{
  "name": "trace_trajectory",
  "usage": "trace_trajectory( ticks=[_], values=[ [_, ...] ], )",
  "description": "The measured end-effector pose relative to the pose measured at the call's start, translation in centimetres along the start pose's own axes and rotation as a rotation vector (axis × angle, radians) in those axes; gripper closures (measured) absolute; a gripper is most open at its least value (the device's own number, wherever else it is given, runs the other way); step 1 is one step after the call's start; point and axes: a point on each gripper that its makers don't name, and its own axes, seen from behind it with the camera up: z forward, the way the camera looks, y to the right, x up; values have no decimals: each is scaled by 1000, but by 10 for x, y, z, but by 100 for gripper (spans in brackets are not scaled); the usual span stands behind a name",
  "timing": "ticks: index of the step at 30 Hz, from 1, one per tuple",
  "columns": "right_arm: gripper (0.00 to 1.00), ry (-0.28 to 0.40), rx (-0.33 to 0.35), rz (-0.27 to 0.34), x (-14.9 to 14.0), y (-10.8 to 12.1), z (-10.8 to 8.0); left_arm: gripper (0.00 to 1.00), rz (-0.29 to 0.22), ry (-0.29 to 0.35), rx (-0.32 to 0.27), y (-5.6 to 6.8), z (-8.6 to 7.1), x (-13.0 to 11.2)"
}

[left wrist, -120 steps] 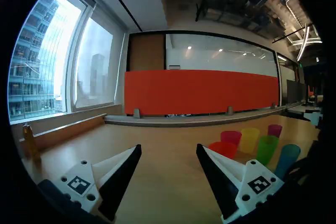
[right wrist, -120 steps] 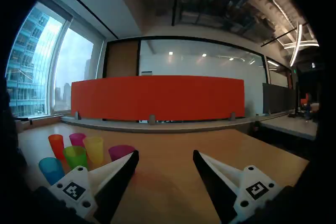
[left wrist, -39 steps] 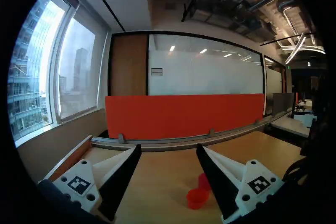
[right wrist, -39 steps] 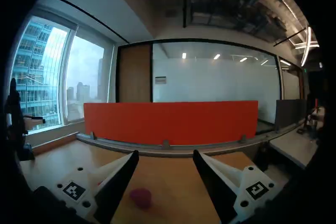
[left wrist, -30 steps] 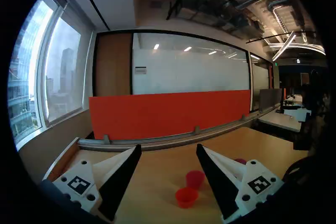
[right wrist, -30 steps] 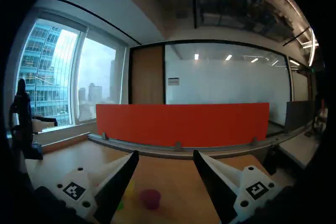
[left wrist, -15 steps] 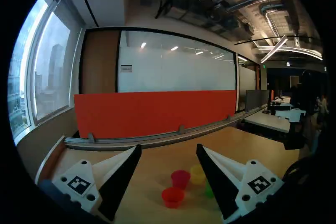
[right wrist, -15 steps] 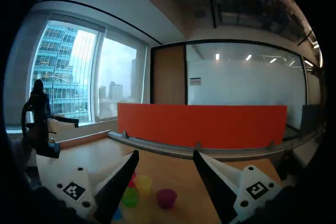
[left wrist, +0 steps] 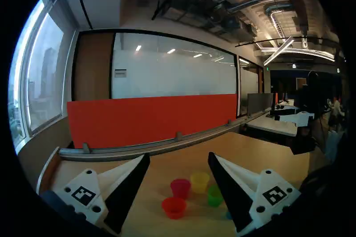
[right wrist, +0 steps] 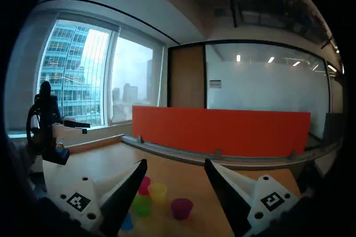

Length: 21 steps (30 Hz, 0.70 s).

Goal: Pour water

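**Both tools above the cup cluster.** The left tool [left wrist: 178, 154] has its fingers spread wide and nothing between them. The right tool [right wrist: 175, 161] is equally wide apart and also holds nothing.

In the left gripper view the cups stand on the tabletop [left wrist: 262, 148] below the gap between the fingers. The red cup [left wrist: 173, 207] is nearest, the crimson cup [left wrist: 180, 188] just behind it, the yellow cup [left wrist: 200, 182] beside that, and the green cup [left wrist: 214, 195] is close to the right-hand finger.

In the right gripper view the magenta cup [right wrist: 181, 208] stands slightly apart from the rest. The blue cup [right wrist: 127, 222] is partly hidden by the left-hand finger.

Bare tabletop extends beyond the cluster to the far edge. A grey rail [left wrist: 147, 147] runs along that edge beneath the orange partition [left wrist: 151, 119]. On the window [right wrist: 71, 86] side a raised wooden border [left wrist: 48, 172] bounds the tabletop.

In the right gripper view the left tool appears farther off at the left margin, held above the window-side part of the tabletop, well apart from the cups.
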Motion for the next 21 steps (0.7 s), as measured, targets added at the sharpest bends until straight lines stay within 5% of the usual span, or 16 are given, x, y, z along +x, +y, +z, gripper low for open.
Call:
trace_trajectory(
  ticks=[21],
  values=[
    [0,-118,72,-45,-42,-16,5,3,-19,-33,-160,34,-2,-30]
  ],
)
